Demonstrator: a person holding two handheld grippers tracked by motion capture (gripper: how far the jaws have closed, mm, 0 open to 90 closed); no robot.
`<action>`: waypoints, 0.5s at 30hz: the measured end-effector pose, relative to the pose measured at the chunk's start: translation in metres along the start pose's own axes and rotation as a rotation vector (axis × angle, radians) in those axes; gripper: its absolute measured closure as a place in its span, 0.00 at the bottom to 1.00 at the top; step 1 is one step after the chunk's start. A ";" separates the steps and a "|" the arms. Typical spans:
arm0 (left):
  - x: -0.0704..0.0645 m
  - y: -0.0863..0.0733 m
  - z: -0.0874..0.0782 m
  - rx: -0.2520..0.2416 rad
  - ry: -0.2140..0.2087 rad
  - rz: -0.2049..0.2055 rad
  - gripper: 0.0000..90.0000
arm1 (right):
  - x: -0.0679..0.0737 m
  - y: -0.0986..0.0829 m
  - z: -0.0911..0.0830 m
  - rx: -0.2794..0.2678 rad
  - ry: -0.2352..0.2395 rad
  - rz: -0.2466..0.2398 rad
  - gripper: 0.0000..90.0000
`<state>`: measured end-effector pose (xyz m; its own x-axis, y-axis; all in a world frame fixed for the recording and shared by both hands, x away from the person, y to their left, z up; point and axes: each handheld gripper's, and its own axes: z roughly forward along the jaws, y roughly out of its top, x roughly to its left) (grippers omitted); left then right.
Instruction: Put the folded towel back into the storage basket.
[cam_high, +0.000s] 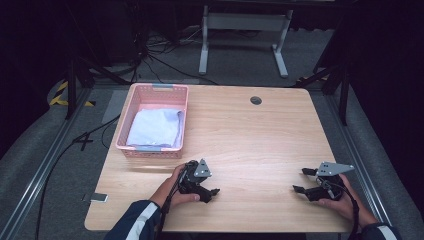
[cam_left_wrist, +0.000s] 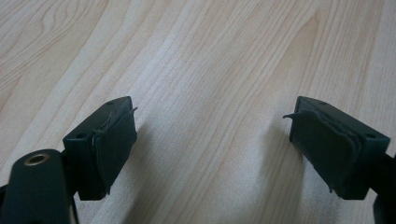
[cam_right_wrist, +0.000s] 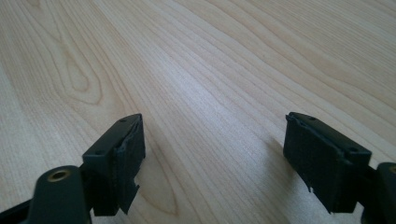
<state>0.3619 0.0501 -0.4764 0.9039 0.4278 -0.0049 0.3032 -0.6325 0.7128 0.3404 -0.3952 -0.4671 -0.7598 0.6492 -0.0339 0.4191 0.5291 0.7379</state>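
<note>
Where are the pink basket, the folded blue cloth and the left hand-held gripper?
pink basket (cam_high: 151, 152), high view, near wall.
folded blue cloth (cam_high: 155, 127), high view, top fold.
left hand-held gripper (cam_high: 212, 194), high view, between its fingertips.

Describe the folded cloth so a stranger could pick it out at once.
Start at the light wooden table and go to its far left corner, where a pink plastic basket sits. The pale blue folded cloth lies inside it, the one soft item there, well apart from both grippers near the front edge.
</note>
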 end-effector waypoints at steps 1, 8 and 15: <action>0.000 0.000 0.000 0.000 0.000 0.000 0.17 | 0.000 0.000 0.000 0.000 0.000 0.000 0.22; 0.000 0.001 0.001 0.001 -0.001 0.005 0.16 | 0.000 0.001 0.001 0.006 0.010 -0.003 0.19; 0.001 0.001 0.001 0.001 -0.001 0.011 0.15 | 0.000 0.001 0.001 0.009 0.012 -0.009 0.17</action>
<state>0.3635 0.0493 -0.4763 0.9076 0.4198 0.0024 0.2933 -0.6382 0.7118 0.3413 -0.3936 -0.4672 -0.7698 0.6375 -0.0325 0.4161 0.5398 0.7318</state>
